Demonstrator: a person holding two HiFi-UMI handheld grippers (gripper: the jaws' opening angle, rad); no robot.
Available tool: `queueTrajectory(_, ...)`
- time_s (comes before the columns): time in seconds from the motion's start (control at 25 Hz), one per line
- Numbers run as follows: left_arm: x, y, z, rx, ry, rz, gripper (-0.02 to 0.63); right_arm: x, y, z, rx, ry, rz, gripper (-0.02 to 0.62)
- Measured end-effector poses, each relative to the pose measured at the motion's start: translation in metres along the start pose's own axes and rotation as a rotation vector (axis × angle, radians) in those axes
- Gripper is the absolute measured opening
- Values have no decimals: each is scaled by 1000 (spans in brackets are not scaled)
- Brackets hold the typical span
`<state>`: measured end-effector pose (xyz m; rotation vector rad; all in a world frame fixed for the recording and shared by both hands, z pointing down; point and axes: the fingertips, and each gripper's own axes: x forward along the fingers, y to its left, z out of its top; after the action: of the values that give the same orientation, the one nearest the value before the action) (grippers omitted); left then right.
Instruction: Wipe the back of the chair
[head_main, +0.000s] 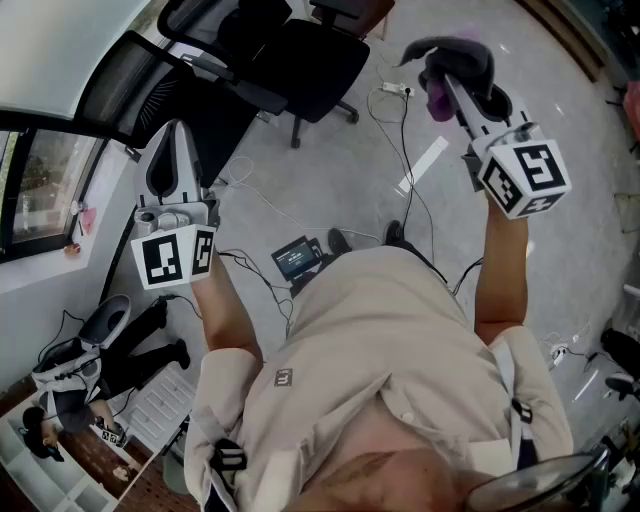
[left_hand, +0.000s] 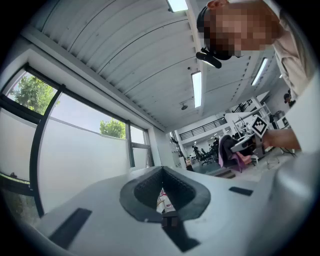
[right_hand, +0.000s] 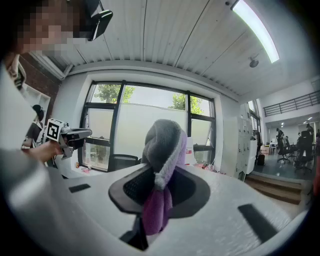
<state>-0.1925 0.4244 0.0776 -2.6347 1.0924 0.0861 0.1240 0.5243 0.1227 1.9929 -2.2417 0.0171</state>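
Observation:
A black mesh-backed office chair (head_main: 150, 80) stands at the far left by the window, and a second black chair (head_main: 315, 60) is behind it. My right gripper (head_main: 452, 78) is held up on the right, away from both chairs, shut on a grey and purple cloth (head_main: 445, 55). In the right gripper view the cloth (right_hand: 164, 145) bulges above the jaws and hangs down between them. My left gripper (head_main: 173, 135) points towards the mesh chair, close to its back edge. Its jaws (left_hand: 162, 172) are shut with nothing in them.
Cables trail over the grey floor around a power strip (head_main: 395, 88) and a small screened device (head_main: 297, 257). A white tape strip (head_main: 425, 165) lies on the floor. A window (head_main: 40, 180) runs along the left. Another person (head_main: 90, 370) and shelves are at lower left.

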Motion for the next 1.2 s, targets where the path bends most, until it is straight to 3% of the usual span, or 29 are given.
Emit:
queueTrajectory(0.72, -1, -1, -6, -11, -5, -13, 7, -4, 2, -4, 13, 2, -16, 69)
queueTrajectory(1.0, -5, 9, -1, -21, -14, -27, 6, -2, 13, 9, 50, -17, -2, 71)
queueTrajectory(1.2, 3, 26, -6, -31, -27, -32, 6, 18, 27, 14, 13, -11, -11, 71)
